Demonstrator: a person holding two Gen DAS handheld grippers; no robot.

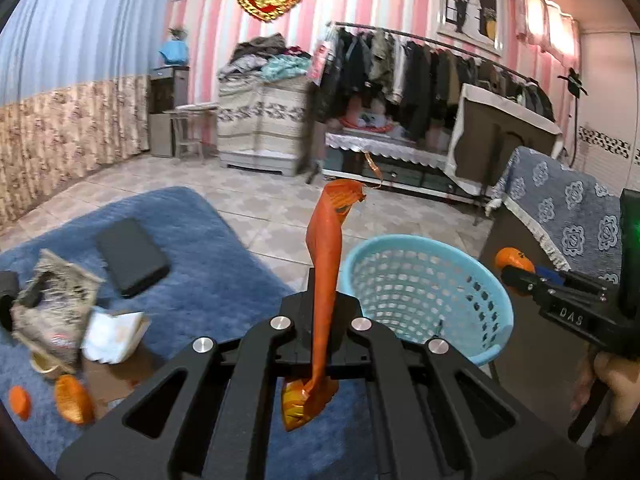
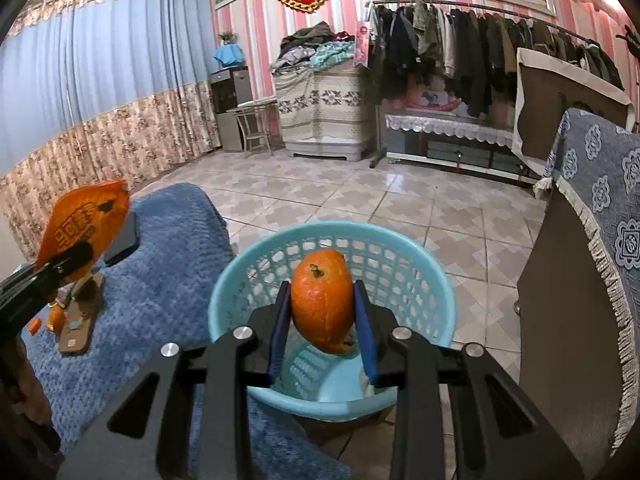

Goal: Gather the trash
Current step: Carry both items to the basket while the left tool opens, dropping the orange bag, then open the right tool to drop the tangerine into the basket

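1. A blue blanket [image 1: 208,248] covers the surface at 9 o'clock, with scattered trash on it.
2. A light blue basket [image 2: 432,280] stands on the tiled floor at 6 o'clock in the right wrist view.
3. The left hand-held gripper [image 1: 323,312] is clenched on an orange wrapper [image 1: 326,264], just left of the basket.
4. The right hand-held gripper [image 2: 322,300] grasps an orange peel [image 2: 322,300] above the basket's opening.

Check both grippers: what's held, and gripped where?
Left gripper: orange wrapper, pinched mid-length. Right gripper: orange peel, clamped across its sides, over the blue basket.
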